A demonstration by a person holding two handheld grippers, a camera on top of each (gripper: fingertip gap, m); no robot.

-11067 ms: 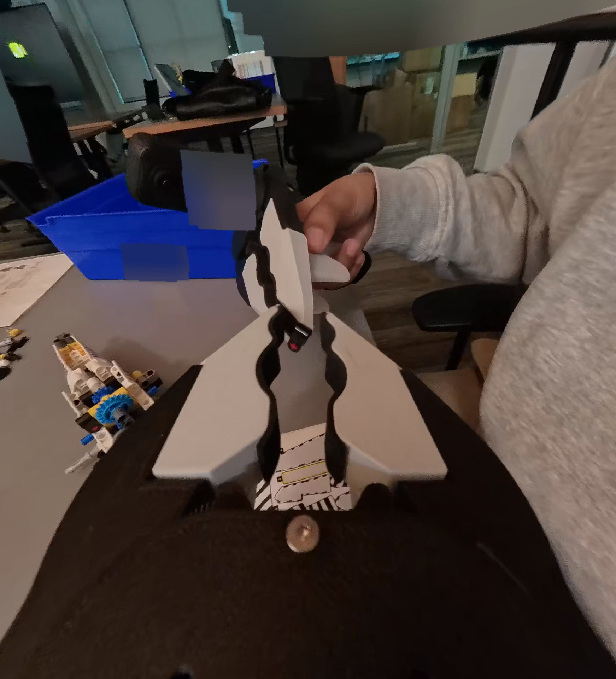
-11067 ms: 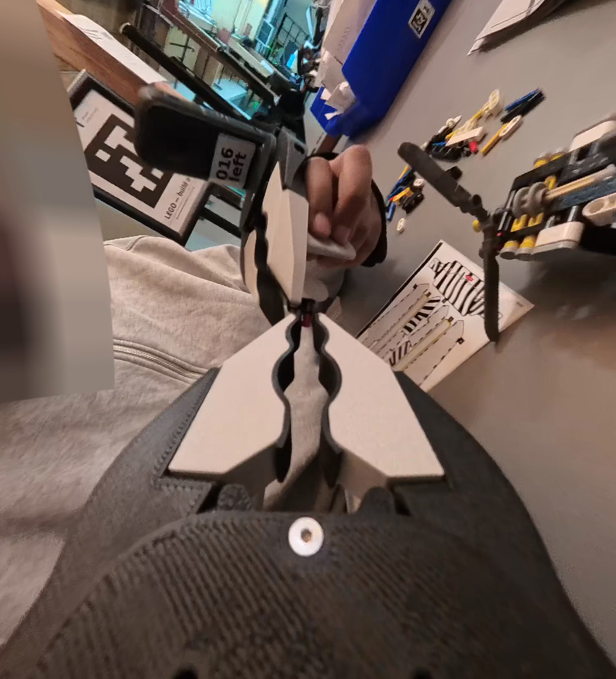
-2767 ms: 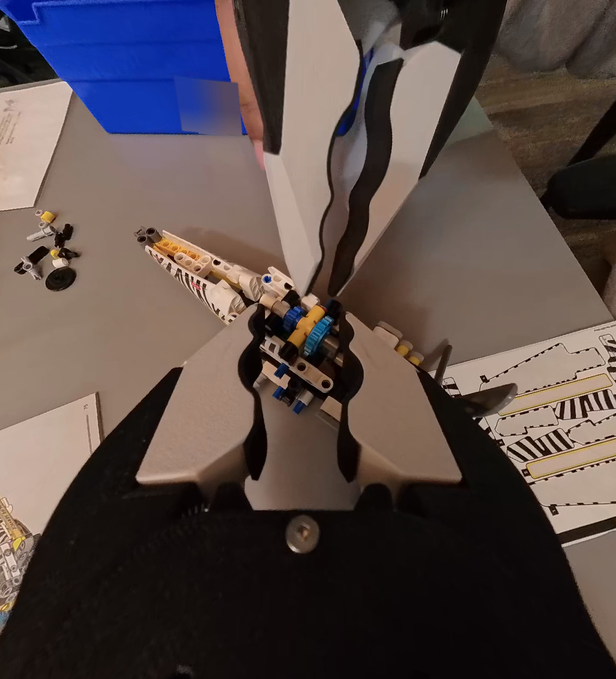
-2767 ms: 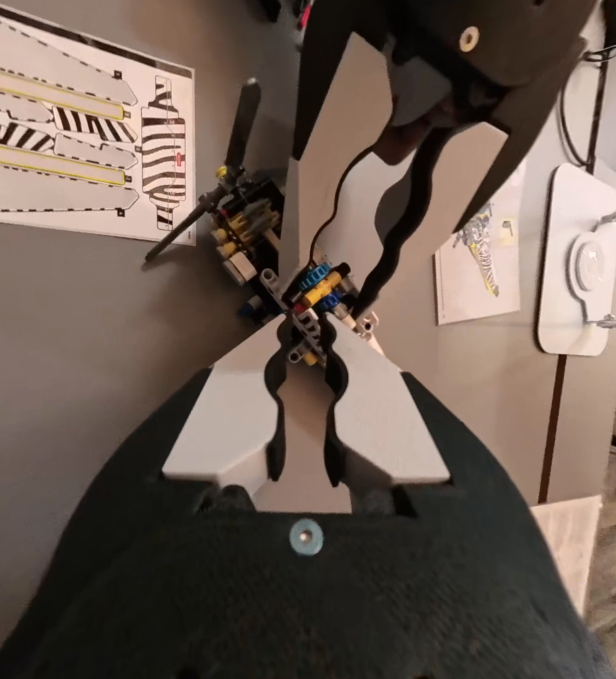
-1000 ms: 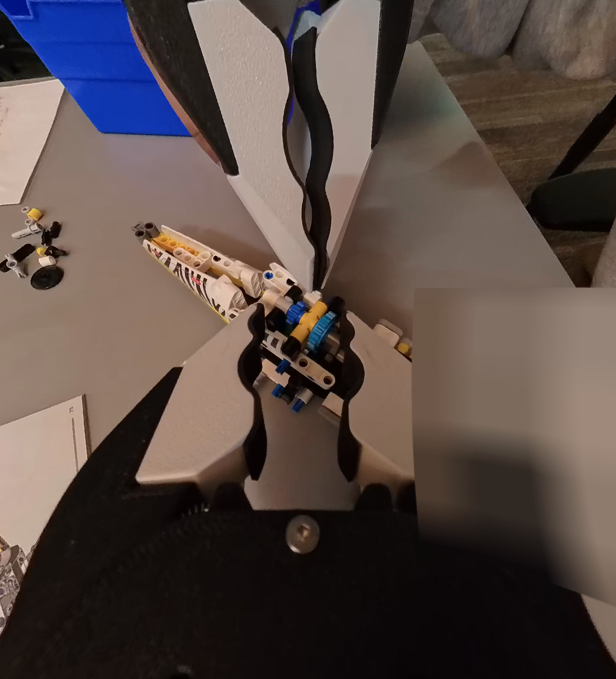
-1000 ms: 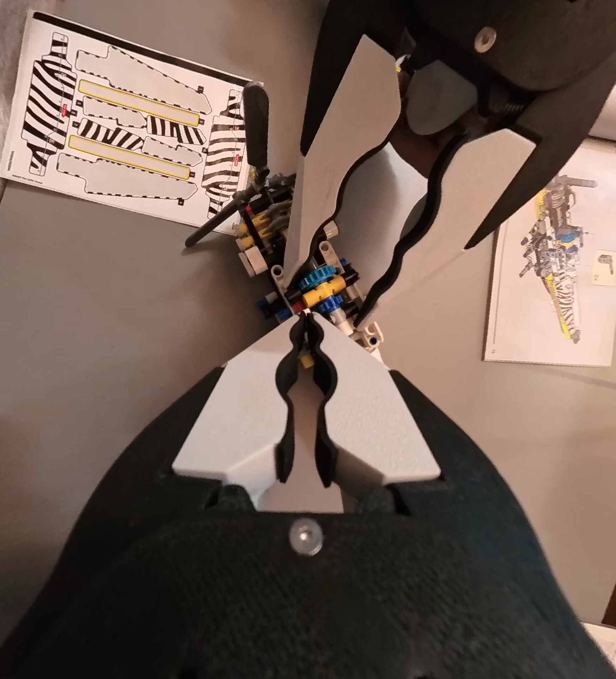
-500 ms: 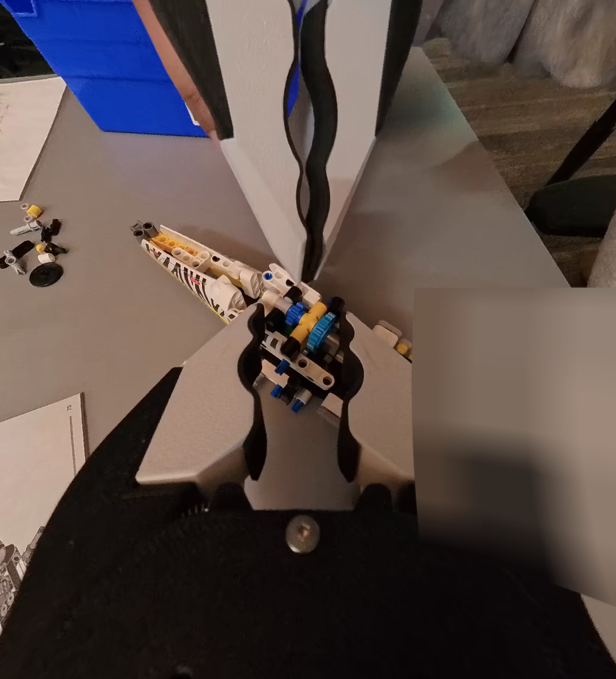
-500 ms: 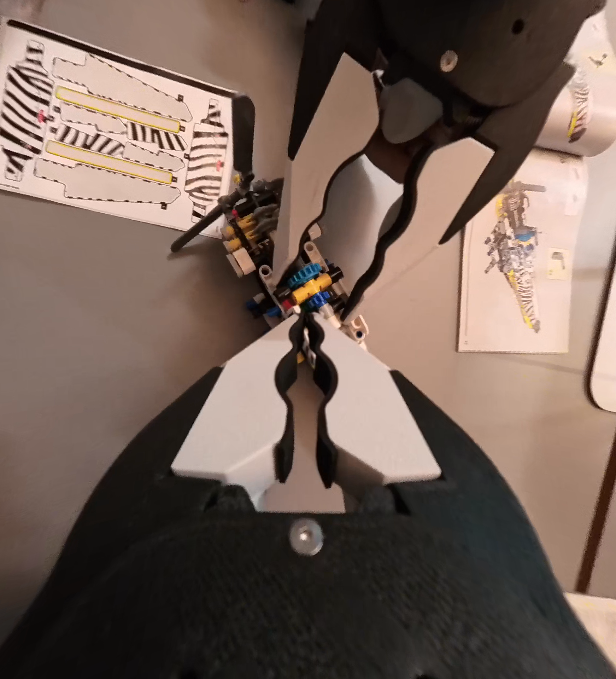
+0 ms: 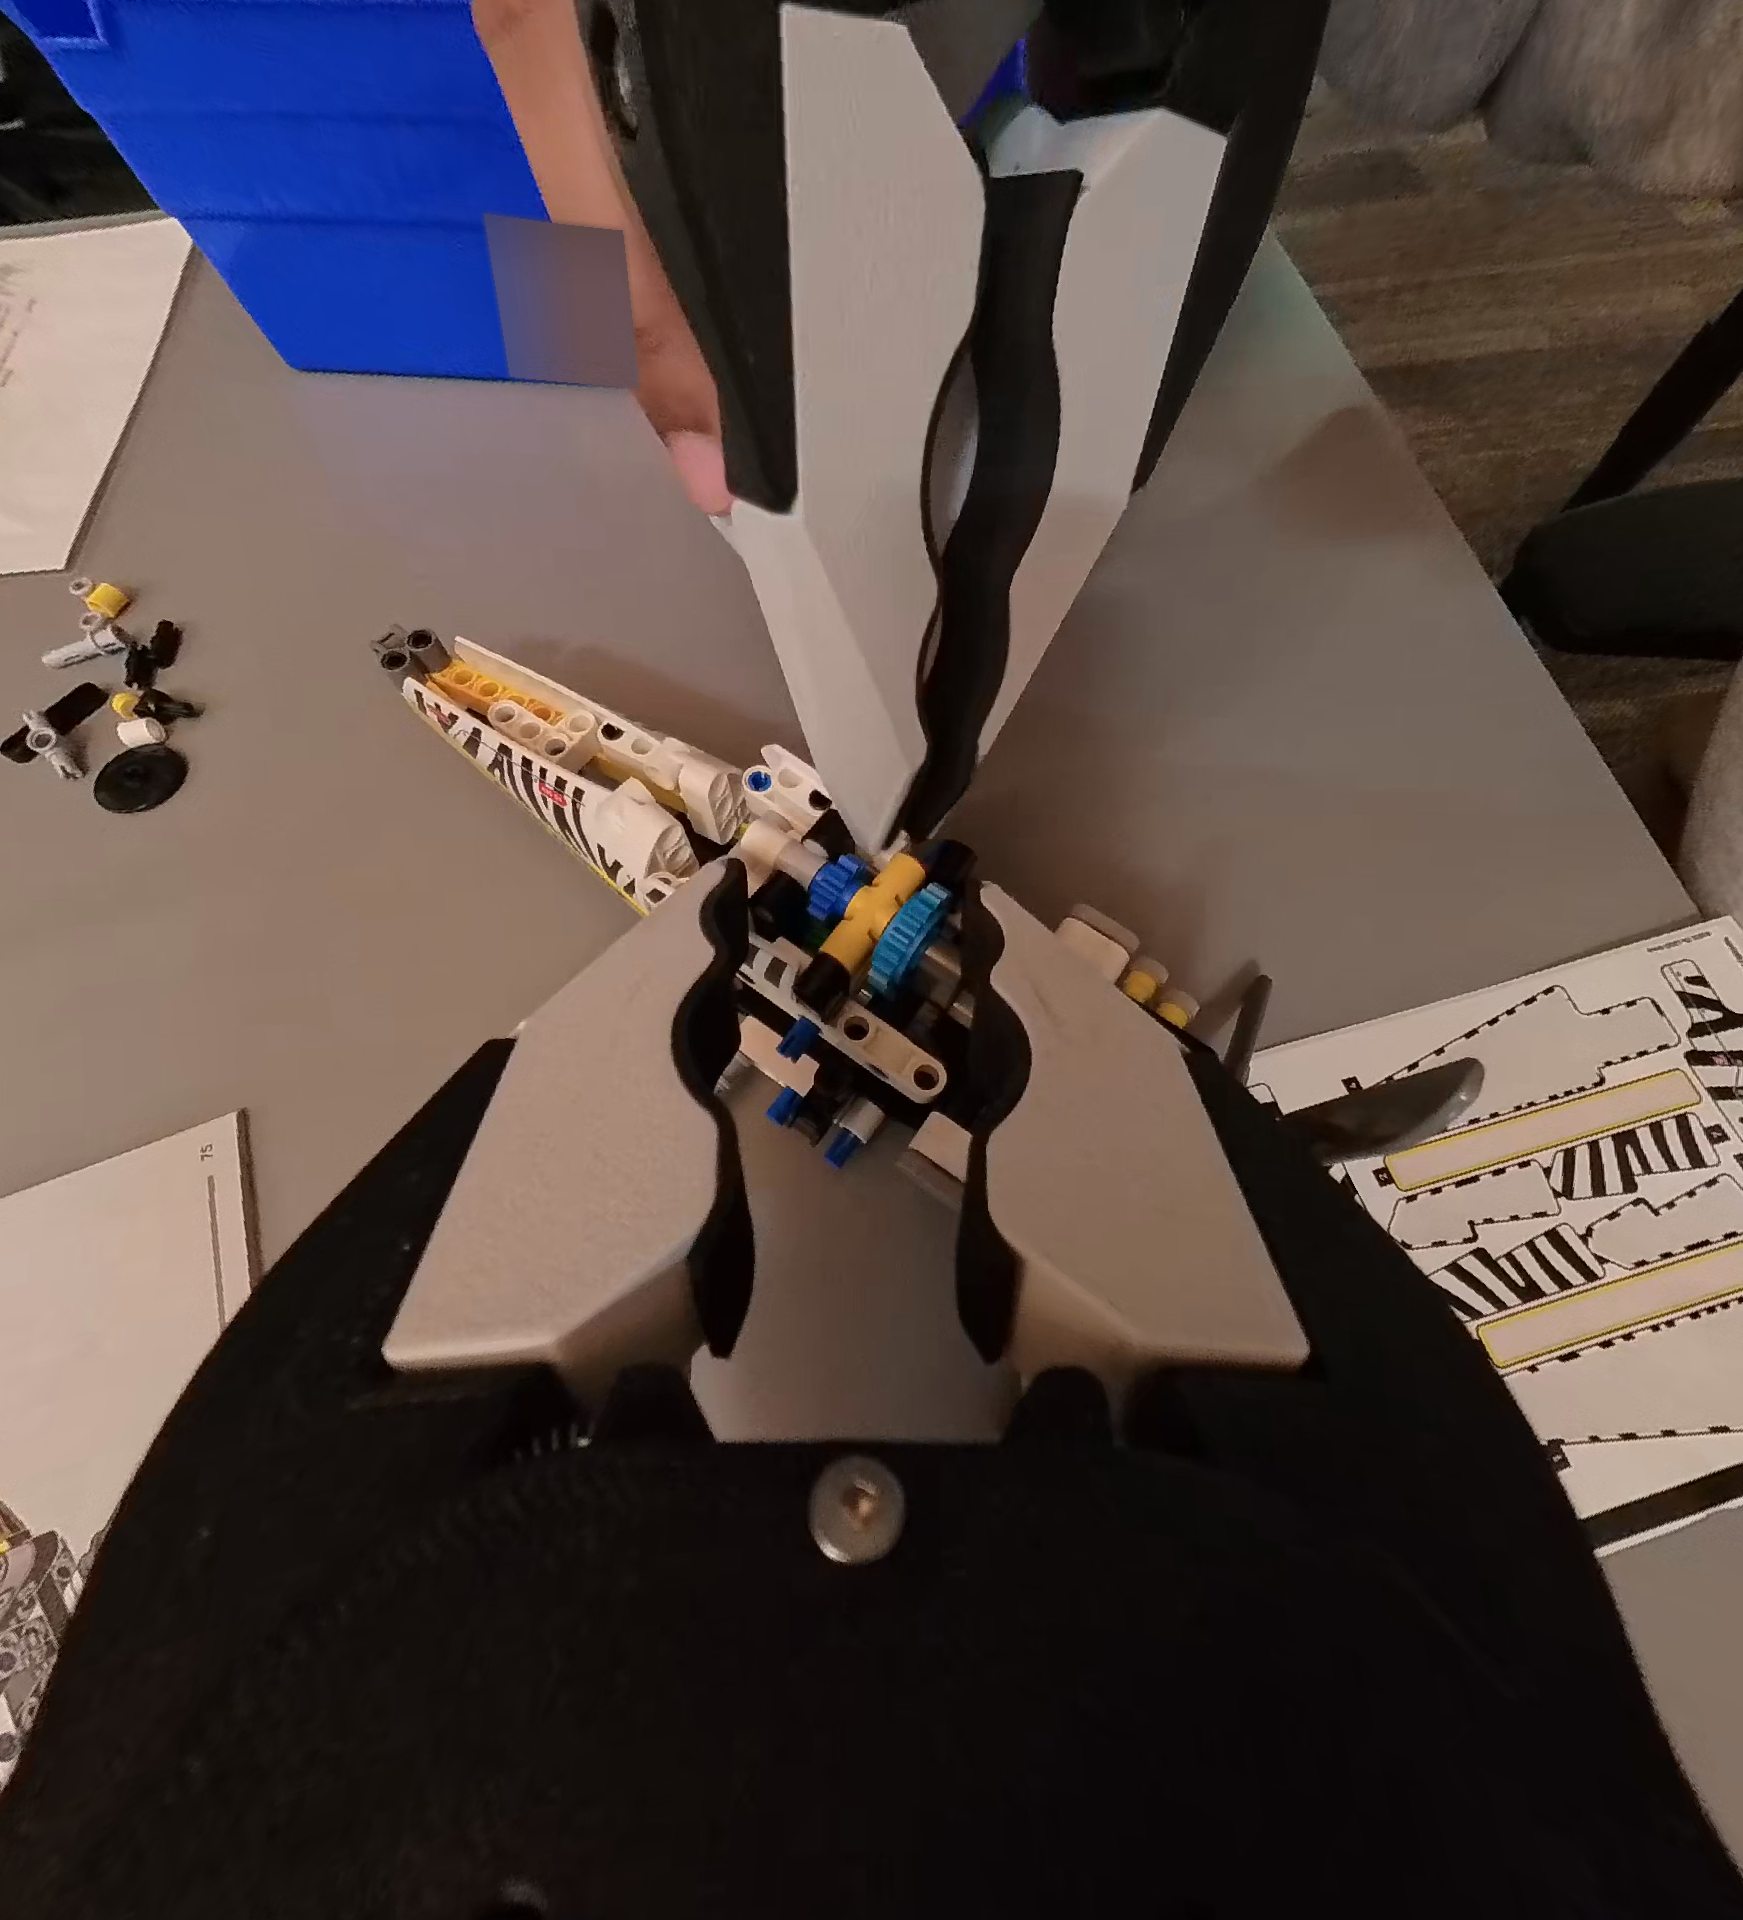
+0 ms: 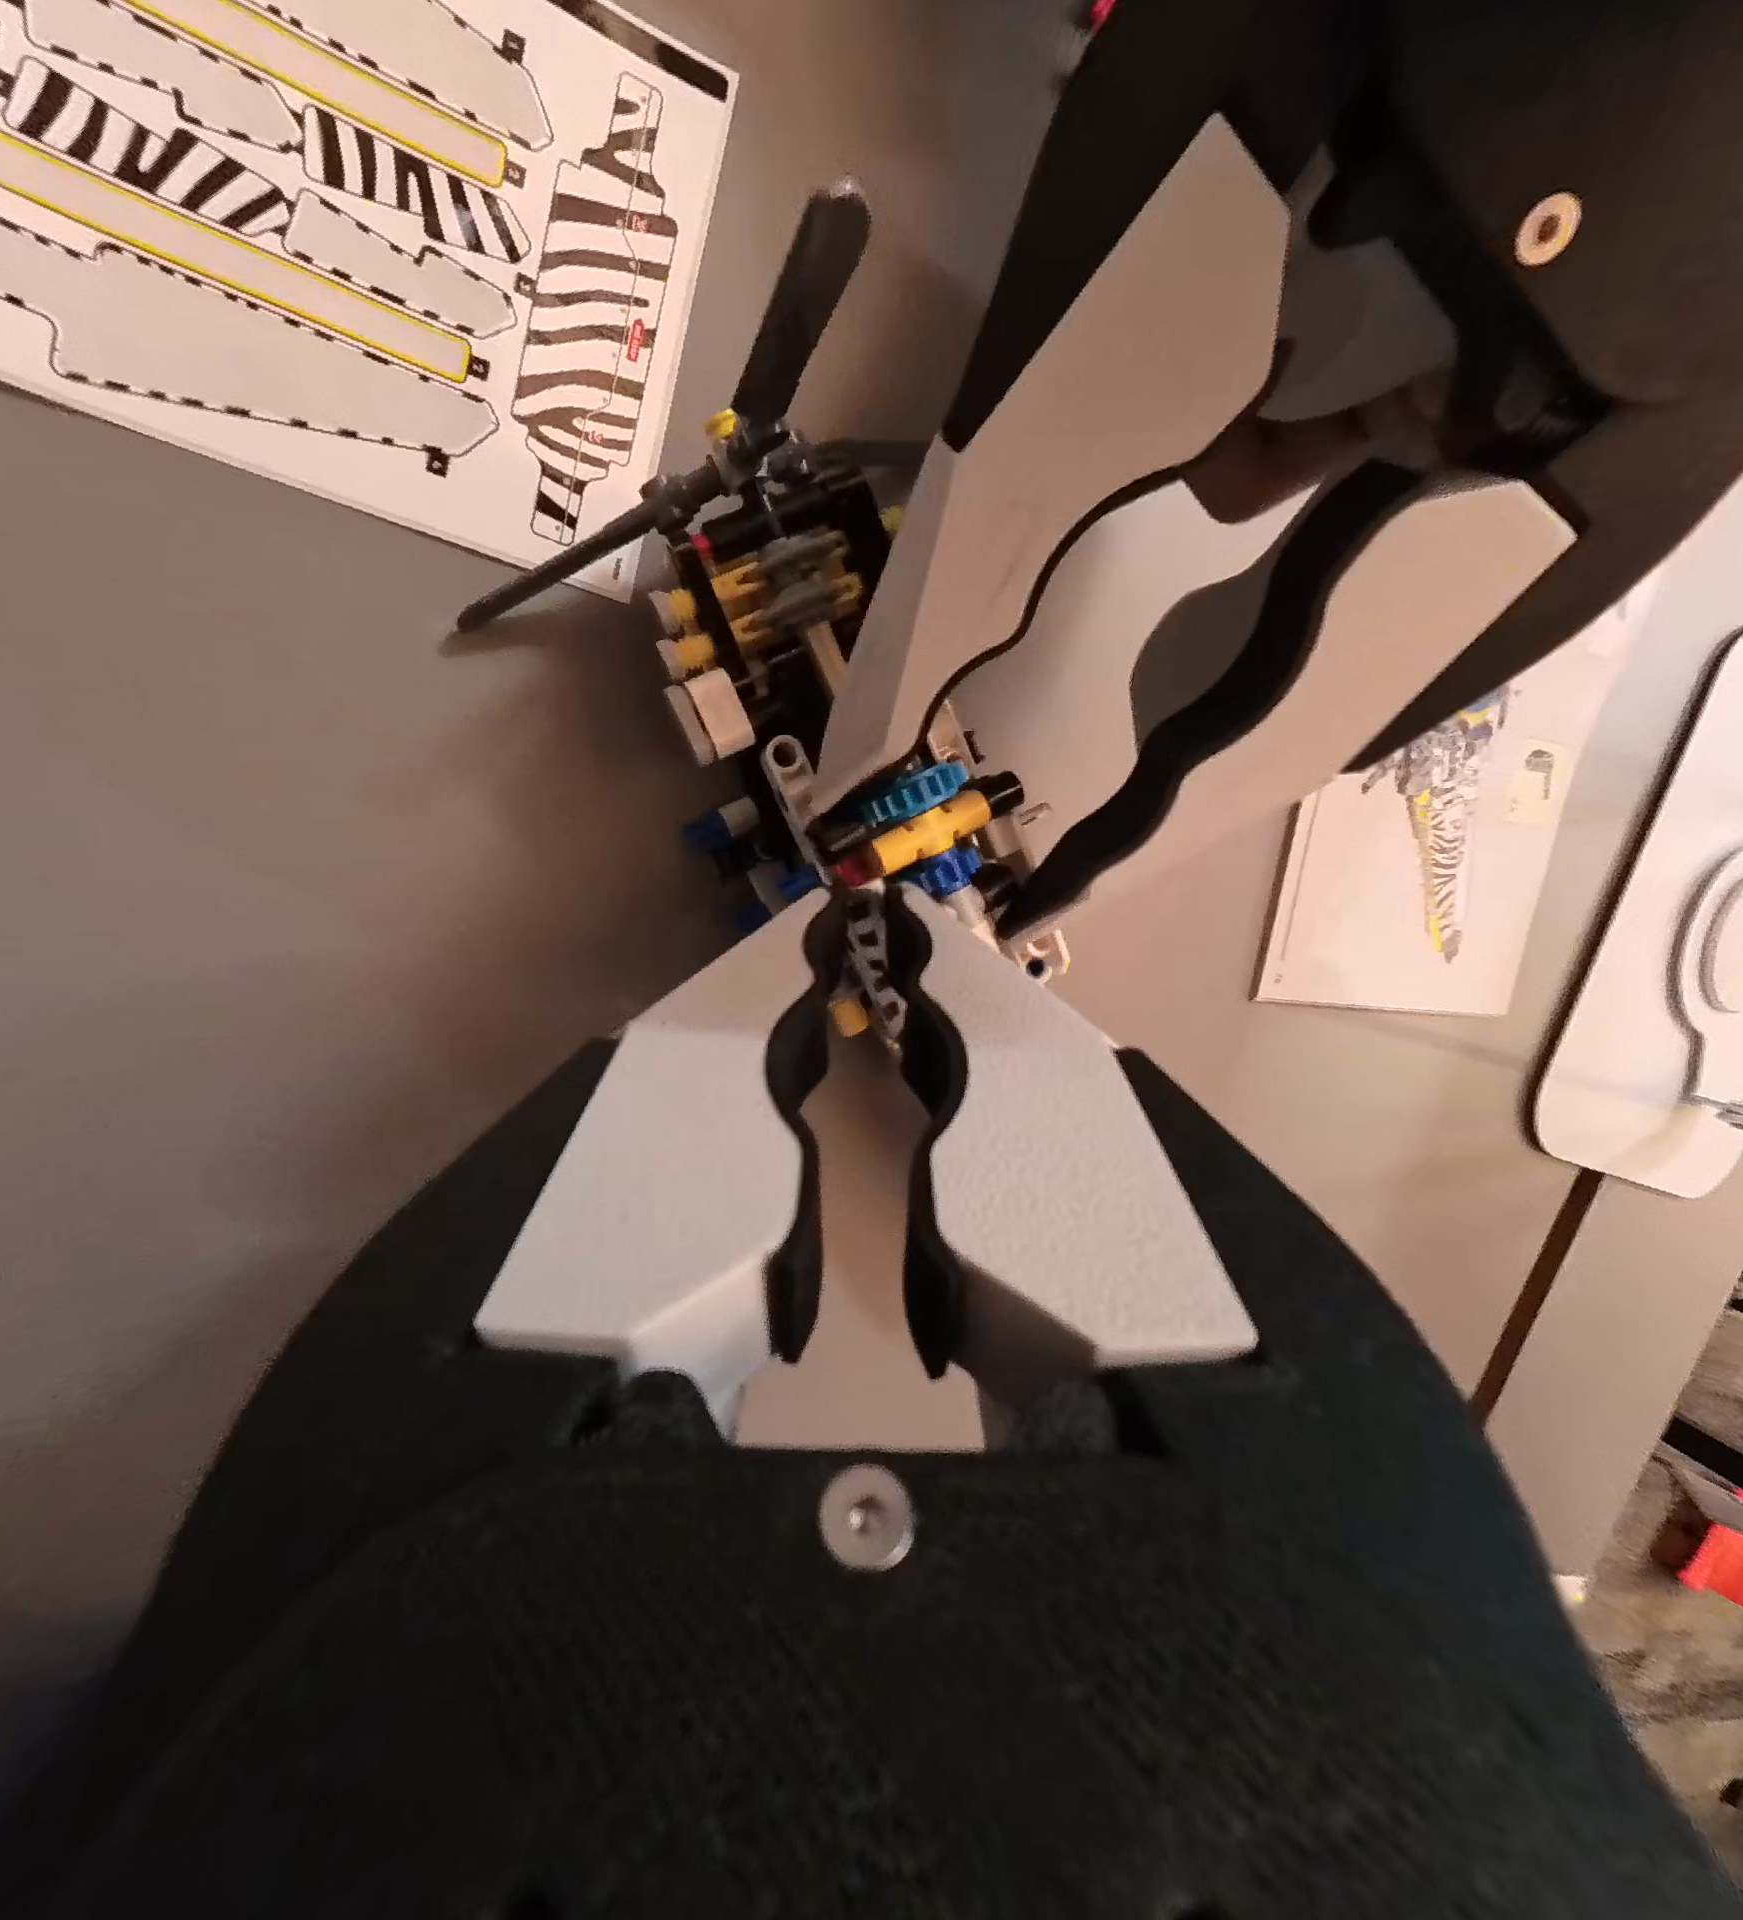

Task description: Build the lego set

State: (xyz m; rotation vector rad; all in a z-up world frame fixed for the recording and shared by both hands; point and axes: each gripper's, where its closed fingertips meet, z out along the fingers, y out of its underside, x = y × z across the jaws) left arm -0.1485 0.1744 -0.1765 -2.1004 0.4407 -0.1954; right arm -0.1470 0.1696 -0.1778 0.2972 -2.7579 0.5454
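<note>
A partly built lego model (image 9: 877, 935) with blue gears, a yellow axle and a zebra-striped tail lies on the grey table (image 9: 327, 935). My left gripper (image 9: 851, 914) straddles its gear section, jaws closed on the model's sides. It enters the right wrist view (image 10: 934, 852) from the top right. My right gripper (image 10: 867, 909) comes in from the far side, jaws nearly together, tips against the model (image 10: 908, 810) by a small red part. It also shows in the left wrist view (image 9: 898, 831). I cannot see anything held in its tips.
A blue bin (image 9: 327, 208) stands at the back. Loose small parts (image 9: 108, 707) lie at the left. A sticker sheet (image 9: 1573, 1195) lies right, an instruction booklet (image 9: 67, 1299) near left. The model's black propeller (image 10: 805, 301) overlaps the sheet. The table edge is at the right.
The right gripper has turned and tilted at the gear section, and its jaws show a slightly wider gap. The left gripper and the model have stayed put.
</note>
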